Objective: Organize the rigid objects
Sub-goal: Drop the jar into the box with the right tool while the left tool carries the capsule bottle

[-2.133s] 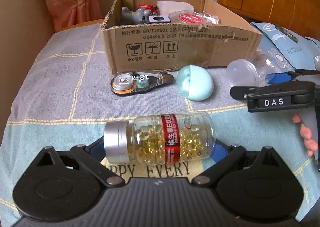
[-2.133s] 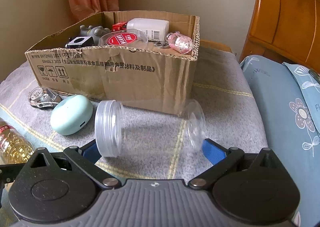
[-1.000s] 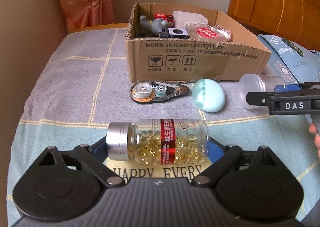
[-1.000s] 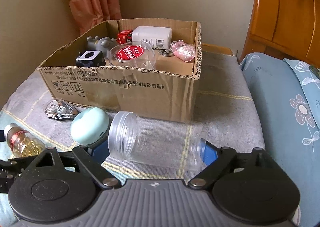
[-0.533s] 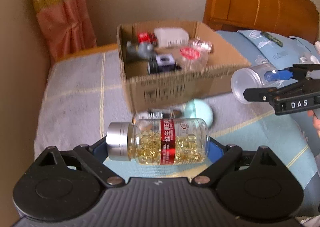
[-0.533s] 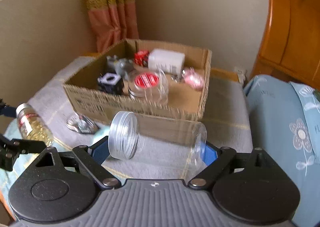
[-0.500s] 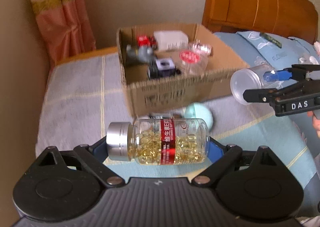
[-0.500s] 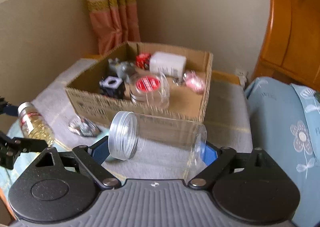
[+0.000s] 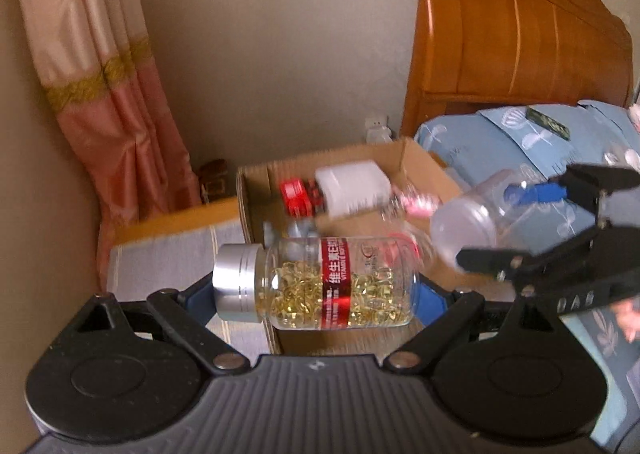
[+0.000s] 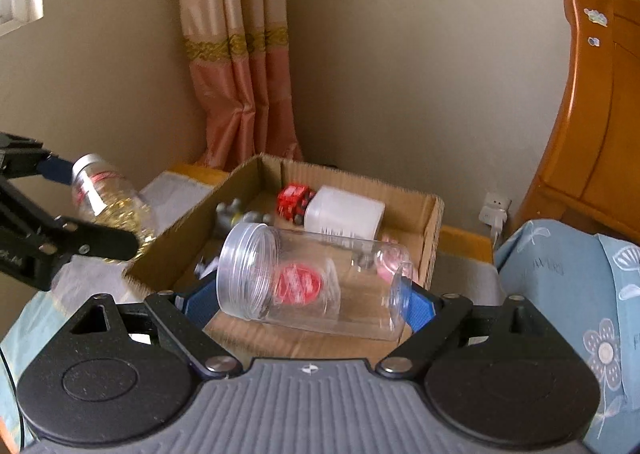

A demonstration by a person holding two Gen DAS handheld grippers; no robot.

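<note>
Both loads airborne over the cardboard box.
Left gripper clamps capsule bottle; right gripper clamps empty clear jar. Risk: smooth cylinders slipping, or colliding on release.

The left gripper is raised off the bed, its blue-padded fingers pressed against the two ends of a capsule bottle held sideways. The right gripper is raised as well, level with it on its right, fingers clamped on the ends of a clear empty jar lying crosswise. A bit of the person's right hand shows behind the right gripper's body.
</note>
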